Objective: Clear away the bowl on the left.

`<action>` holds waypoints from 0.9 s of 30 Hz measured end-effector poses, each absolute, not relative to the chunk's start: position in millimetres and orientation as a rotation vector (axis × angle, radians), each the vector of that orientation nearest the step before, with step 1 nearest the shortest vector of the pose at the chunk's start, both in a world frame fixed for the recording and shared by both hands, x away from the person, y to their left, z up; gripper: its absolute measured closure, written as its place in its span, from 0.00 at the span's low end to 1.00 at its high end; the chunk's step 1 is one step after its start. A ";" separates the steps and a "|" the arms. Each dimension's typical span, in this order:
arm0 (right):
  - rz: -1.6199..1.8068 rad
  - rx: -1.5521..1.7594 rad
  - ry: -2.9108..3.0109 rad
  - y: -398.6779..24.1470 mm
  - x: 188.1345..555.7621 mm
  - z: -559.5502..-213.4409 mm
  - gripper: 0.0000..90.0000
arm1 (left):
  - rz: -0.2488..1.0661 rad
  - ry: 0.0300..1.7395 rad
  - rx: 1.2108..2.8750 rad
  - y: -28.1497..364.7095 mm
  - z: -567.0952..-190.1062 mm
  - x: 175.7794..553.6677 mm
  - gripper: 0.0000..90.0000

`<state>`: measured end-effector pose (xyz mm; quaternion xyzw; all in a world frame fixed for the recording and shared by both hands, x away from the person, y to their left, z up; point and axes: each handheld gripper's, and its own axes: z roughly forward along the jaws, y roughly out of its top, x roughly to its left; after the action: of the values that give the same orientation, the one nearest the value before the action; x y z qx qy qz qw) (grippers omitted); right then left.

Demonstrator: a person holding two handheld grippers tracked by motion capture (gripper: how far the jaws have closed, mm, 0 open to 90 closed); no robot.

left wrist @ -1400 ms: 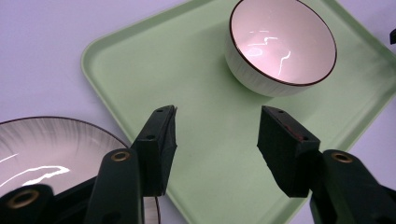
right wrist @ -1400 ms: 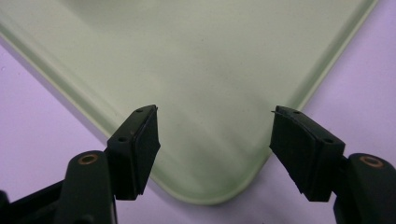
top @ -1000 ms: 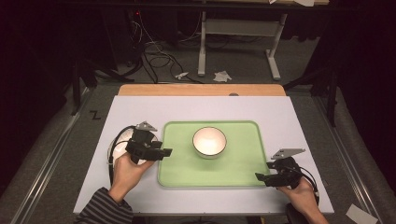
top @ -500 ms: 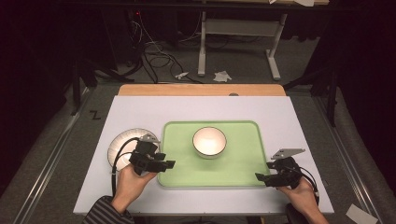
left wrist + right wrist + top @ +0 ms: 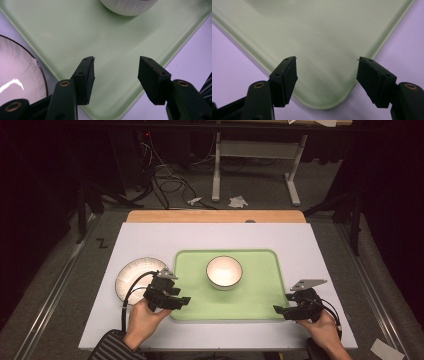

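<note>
Green tray (image 5: 250,292) lying flat on the white table (image 5: 150,237), near its front edge, long side toward the person. White bowl (image 5: 224,271) standing upright on the tray, a little left of its middle. White plate with a dark rim (image 5: 132,275) resting on the table just beside the tray's left edge. Left tool (image 5: 181,301) hovering over the tray's near left corner, jaws parted with nothing between them, tray surface seen through the gap. Right tool (image 5: 280,310) poised at the tray's near right corner, jaws likewise spread and empty, corner rim lying below the gap. Both tools well apart, one at each front corner.
</note>
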<state>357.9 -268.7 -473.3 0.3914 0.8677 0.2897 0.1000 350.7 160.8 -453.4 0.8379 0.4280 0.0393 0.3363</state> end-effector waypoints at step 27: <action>0.849 1.162 2.560 -268.5 357.3 -473.1 0.38 | 0.095 1.155 2.278 155.8 -472.6 354.9 0.49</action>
<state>357.3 -268.5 -473.1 0.3936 0.8672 0.2874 0.1021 354.9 155.8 -472.6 0.8534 0.4328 0.0357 0.2884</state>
